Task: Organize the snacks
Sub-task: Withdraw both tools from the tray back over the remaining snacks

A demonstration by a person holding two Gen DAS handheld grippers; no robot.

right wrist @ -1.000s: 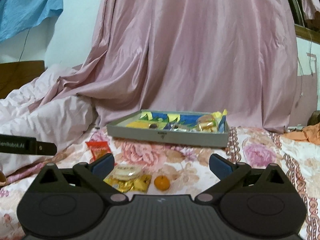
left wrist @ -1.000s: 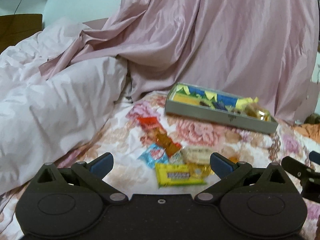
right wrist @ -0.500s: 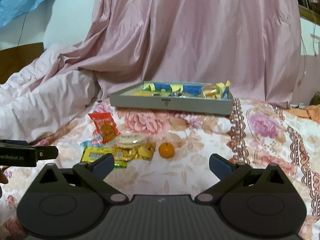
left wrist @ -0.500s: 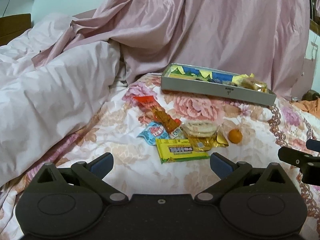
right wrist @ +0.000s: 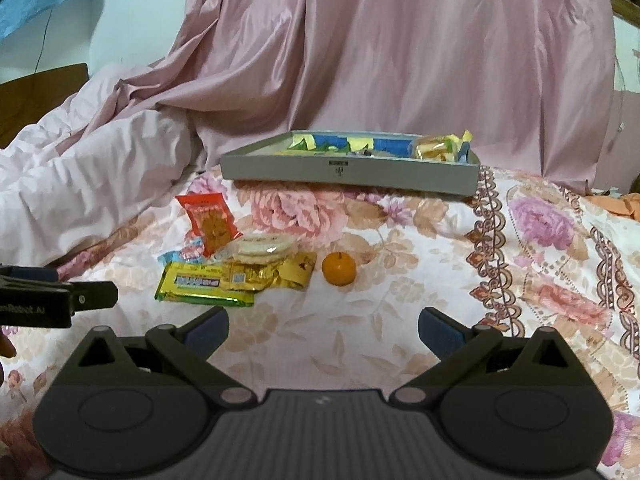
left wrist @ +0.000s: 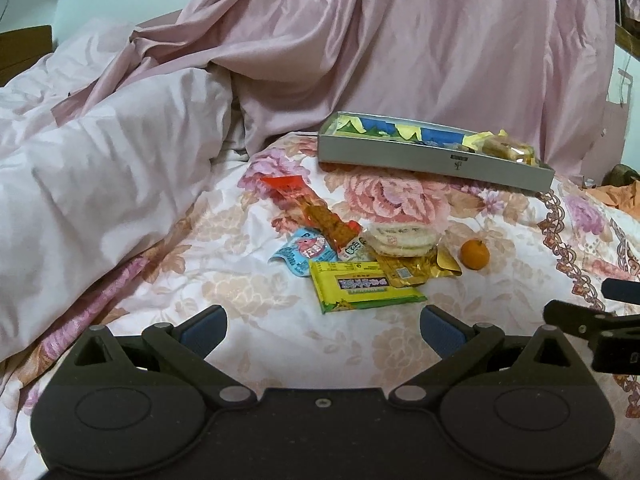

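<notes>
Loose snacks lie in a small pile on the floral bedsheet: a yellow-green bar [left wrist: 366, 286] [right wrist: 204, 283], a red packet [left wrist: 310, 210] [right wrist: 210, 220], a blue sachet [left wrist: 306, 251], a round rice cracker pack [left wrist: 400, 236] [right wrist: 262, 247], a gold wrapper [left wrist: 416, 272] [right wrist: 280, 272] and a small orange [left wrist: 474, 254] [right wrist: 339, 268]. Behind them stands a grey tray [left wrist: 432, 164] [right wrist: 348, 170] holding several wrapped snacks. My left gripper [left wrist: 322, 330] is open just short of the yellow-green bar. My right gripper [right wrist: 322, 330] is open, short of the orange. Both hold nothing.
A white rumpled duvet [left wrist: 92, 184] bulks up at the left. Pink curtain fabric [left wrist: 420, 48] hangs behind the tray. An orange cloth [left wrist: 616, 196] lies at the far right. The other gripper's body [left wrist: 592, 332] [right wrist: 48, 300] shows at each view's edge.
Both grippers have pulled back and tilted down, so the snack pile and orange now sit higher and fuller in view. Both stay open; no snack has moved.
</notes>
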